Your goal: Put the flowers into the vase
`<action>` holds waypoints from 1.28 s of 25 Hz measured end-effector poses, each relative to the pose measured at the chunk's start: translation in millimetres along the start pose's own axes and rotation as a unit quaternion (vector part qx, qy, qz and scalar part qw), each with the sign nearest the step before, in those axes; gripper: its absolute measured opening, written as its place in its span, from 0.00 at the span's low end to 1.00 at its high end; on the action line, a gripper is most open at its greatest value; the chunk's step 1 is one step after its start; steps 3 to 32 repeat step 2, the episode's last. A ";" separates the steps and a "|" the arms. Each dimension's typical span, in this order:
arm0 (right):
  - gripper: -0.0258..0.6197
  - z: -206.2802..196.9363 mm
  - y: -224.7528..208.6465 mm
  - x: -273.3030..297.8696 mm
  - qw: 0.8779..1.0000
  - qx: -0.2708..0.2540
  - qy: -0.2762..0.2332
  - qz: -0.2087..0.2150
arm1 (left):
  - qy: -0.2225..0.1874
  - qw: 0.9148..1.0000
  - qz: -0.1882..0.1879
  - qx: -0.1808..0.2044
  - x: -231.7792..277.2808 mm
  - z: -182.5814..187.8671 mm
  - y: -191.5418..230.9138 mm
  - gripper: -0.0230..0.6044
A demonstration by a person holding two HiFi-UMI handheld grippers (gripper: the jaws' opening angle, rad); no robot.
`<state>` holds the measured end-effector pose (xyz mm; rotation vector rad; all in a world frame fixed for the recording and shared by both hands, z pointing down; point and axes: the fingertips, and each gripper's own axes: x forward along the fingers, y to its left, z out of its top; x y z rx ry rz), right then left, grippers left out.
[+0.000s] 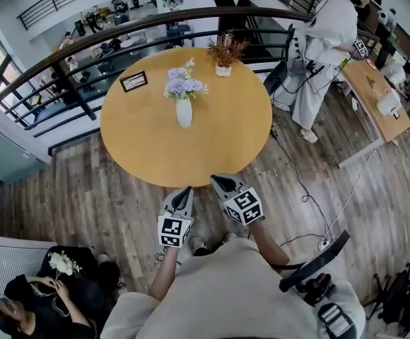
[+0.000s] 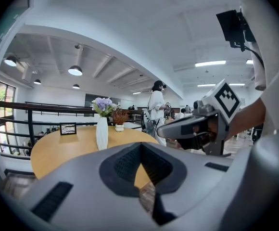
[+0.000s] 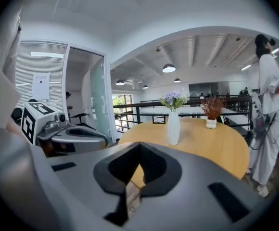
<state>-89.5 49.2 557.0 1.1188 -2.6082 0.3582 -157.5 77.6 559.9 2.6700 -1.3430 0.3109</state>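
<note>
The person wears a loose, pale cream top (image 1: 240,288) with short, wide sleeves (image 2: 274,100). A black band (image 1: 317,258) crosses its right side at a slant.

The left tongs (image 1: 185,191) and the right tongs (image 1: 217,181) look alike. Each has a smooth light-grey shell that narrows to a dark-lined point. Each also carries a white marker cube (image 1: 174,230) printed with blocky black squares. Up close, the inner pads (image 2: 125,165) are dark grey with a fine ribbed texture and frame a diamond-shaped hollow. Dark rectangular slots (image 2: 53,201) are sunk into the shell on both sides. On the right tongs, small grey hardware sits just under the cube.
</note>
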 end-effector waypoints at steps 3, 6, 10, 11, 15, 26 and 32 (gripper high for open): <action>0.05 7.4 6.4 0.4 1.000 0.000 0.003 0.003 | -0.004 1.000 -0.001 -0.004 -3.8 9.4 0.9 0.04; 0.05 7.4 6.4 0.4 1.000 0.000 0.003 0.003 | -0.004 1.000 -0.001 -0.004 -3.8 9.4 0.9 0.04; 0.05 7.4 6.4 0.4 1.000 0.000 0.003 0.003 | -0.004 1.000 -0.001 -0.004 -3.8 9.4 0.9 0.04; 0.05 7.4 6.4 0.4 1.000 0.000 0.003 0.003 | -0.004 1.000 -0.001 -0.004 -3.8 9.4 0.9 0.04; 0.05 7.4 6.4 0.4 1.000 0.000 0.003 0.003 | -0.004 1.000 -0.001 -0.004 -3.8 9.4 0.9 0.04; 0.05 7.4 6.4 0.4 1.000 0.000 0.003 0.003 | -0.004 1.000 -0.001 -0.004 -3.8 9.4 0.9 0.04; 0.05 7.4 6.4 0.4 1.000 0.000 0.003 0.003 | -0.004 1.000 -0.001 -0.004 -3.8 9.4 0.9 0.04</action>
